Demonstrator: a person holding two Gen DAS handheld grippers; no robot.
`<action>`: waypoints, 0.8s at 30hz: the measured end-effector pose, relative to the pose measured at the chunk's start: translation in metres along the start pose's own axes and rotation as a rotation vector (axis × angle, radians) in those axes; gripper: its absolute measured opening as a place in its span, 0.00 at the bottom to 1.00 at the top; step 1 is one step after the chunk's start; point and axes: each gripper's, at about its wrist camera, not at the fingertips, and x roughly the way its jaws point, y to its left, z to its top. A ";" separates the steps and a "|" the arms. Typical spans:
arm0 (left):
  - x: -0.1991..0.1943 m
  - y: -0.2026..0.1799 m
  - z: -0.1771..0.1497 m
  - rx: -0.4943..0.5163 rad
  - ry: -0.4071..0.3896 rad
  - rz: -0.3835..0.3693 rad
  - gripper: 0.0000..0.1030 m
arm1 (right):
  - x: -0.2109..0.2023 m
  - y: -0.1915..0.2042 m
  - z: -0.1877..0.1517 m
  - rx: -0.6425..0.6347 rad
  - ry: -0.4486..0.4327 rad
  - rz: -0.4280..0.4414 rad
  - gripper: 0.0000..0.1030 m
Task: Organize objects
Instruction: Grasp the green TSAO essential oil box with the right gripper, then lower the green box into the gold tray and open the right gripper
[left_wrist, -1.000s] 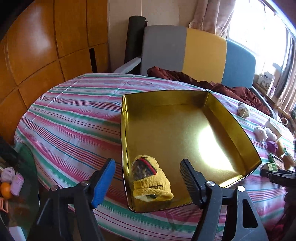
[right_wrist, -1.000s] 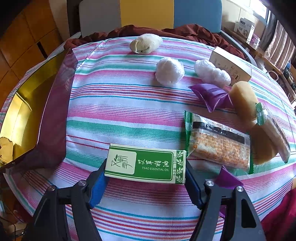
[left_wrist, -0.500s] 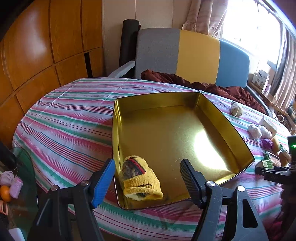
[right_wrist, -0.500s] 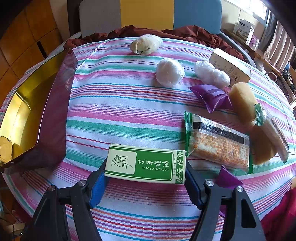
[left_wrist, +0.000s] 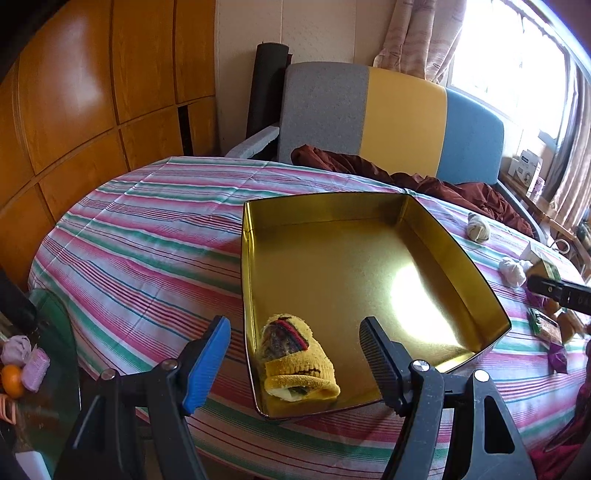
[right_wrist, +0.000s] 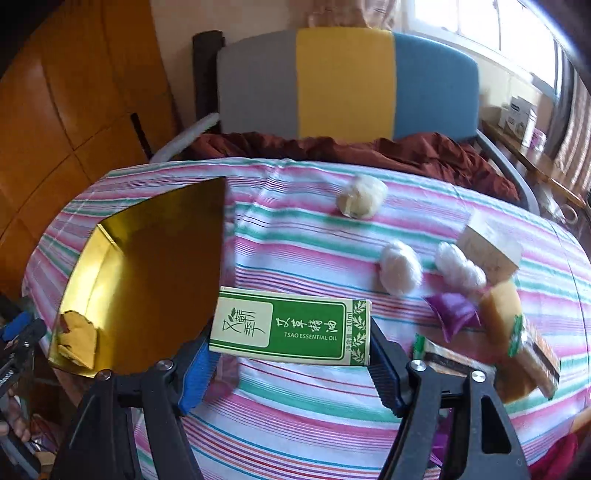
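Observation:
A gold metal tray (left_wrist: 325, 197) sits on the striped tablecloth, with a rolled yellow sock (left_wrist: 295, 365) in its near left corner. My left gripper (left_wrist: 293, 332) hovers open above that corner, and nothing is between its fingers. My right gripper (right_wrist: 290, 350) is shut on a green and cream essential oil box (right_wrist: 306, 325), held crosswise by its two short ends above the cloth. The tray (right_wrist: 221, 229) lies just to the box's left. At the right edge of the left wrist view the right gripper (left_wrist: 557, 290) shows with the box (left_wrist: 546, 267).
Right of the tray lie a cream sock ball (right_wrist: 360, 201), two white sock balls (right_wrist: 400, 267), a cardboard box (right_wrist: 487, 247), a purple wrapper (right_wrist: 452, 310), buns (right_wrist: 502, 306) and a snack packet (right_wrist: 454, 360). A grey, yellow and blue sofa (left_wrist: 402, 122) with a maroon cloth stands behind the table.
The right gripper has risen with the green box, lifting it off the cloth, and has swung left towards the tray. The left gripper has barely moved.

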 end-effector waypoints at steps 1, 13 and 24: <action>-0.001 0.001 0.001 -0.002 -0.004 0.003 0.71 | 0.001 0.013 0.005 -0.034 -0.003 0.026 0.72; -0.012 0.024 0.000 -0.019 -0.047 0.055 0.73 | 0.066 0.142 0.009 -0.349 0.149 0.149 0.72; -0.013 0.035 -0.003 -0.041 -0.055 0.063 0.76 | 0.099 0.174 -0.008 -0.431 0.243 0.156 0.72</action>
